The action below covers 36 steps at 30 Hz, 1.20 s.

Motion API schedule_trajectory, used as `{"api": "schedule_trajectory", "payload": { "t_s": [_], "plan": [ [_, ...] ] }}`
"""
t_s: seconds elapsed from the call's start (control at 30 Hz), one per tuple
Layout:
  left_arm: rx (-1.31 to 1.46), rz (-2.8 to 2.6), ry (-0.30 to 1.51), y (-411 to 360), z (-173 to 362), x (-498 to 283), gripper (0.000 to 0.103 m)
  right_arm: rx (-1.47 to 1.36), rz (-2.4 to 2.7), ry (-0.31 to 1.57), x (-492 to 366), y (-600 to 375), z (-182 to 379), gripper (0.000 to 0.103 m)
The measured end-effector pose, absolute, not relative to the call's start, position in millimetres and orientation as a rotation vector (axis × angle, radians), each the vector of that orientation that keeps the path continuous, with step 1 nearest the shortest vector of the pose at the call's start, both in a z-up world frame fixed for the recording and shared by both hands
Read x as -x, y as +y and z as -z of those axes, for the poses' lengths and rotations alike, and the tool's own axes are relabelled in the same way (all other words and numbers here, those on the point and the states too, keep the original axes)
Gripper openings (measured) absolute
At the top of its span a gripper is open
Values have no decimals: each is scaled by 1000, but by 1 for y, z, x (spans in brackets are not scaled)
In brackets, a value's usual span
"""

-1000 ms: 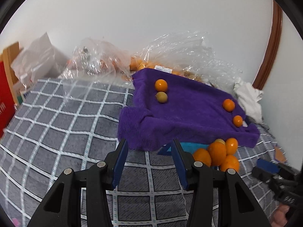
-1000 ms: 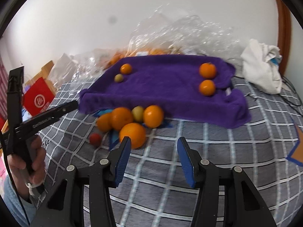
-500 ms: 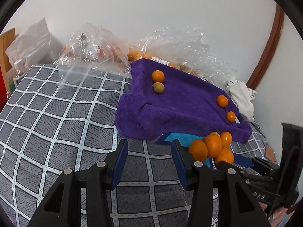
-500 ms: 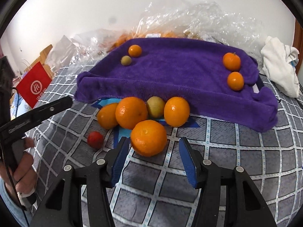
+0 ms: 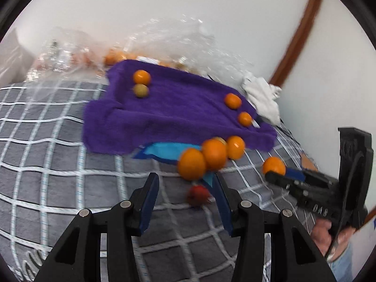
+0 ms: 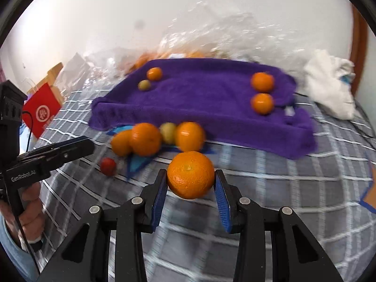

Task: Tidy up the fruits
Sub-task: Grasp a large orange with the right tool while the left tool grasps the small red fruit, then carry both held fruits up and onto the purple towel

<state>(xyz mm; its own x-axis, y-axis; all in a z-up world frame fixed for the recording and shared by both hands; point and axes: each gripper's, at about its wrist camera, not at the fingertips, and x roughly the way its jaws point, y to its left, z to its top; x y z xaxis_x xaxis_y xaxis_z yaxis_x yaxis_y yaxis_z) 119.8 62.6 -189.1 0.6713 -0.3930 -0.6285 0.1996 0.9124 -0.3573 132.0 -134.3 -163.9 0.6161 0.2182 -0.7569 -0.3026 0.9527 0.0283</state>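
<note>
Straddling a large round orange (image 6: 190, 175), the right gripper (image 6: 191, 183) has its blue pads on either side of the fruit at the near edge of the loose pile; the left pad looks to touch the peel and the right pad sits at its edge, so whether the grasp is fully clenched I cannot tell. The orange seems to rest on the grey checked bed cover (image 6: 270, 188), just in front of the other loose fruit: three more oranges and a yellow-green fruit (image 6: 168, 132) bunched on a crumpled blue paper sheet (image 6: 138, 162), with a small red fruit (image 6: 108, 166) off to the left.

Behind the pile lies a folded purple towel (image 6: 211, 98), raised like a shallow tray. It carries two small groups, well apart: an orange with a greenish fruit at its far left, and two oranges (image 6: 262, 91) at its right. That spacing suggests the towel is the sorting ground, so this orange likely belongs with the pair on the right.

The left gripper (image 5: 186, 197) hovers released and empty over the bed cover, near the small red fruit, probably waiting its turn. Clear plastic bags (image 5: 178, 44) of more fruit sit against the wall.
</note>
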Motion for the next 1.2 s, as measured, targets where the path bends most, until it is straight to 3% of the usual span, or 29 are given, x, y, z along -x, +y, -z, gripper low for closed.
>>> {"api": "schedule_trajectory", "payload": {
  "t_s": [0.33, 0.43, 1.2],
  "plan": [
    [179, 341, 853, 34, 201, -126, 42, 46, -218, 882, -125, -187, 181, 40],
    [180, 344, 866, 33, 203, -128, 22, 36, -228, 872, -124, -187, 181, 40],
    [315, 298, 647, 70, 175, -106, 22, -39, -249, 852, -119, -203, 168, 40]
  ]
}}
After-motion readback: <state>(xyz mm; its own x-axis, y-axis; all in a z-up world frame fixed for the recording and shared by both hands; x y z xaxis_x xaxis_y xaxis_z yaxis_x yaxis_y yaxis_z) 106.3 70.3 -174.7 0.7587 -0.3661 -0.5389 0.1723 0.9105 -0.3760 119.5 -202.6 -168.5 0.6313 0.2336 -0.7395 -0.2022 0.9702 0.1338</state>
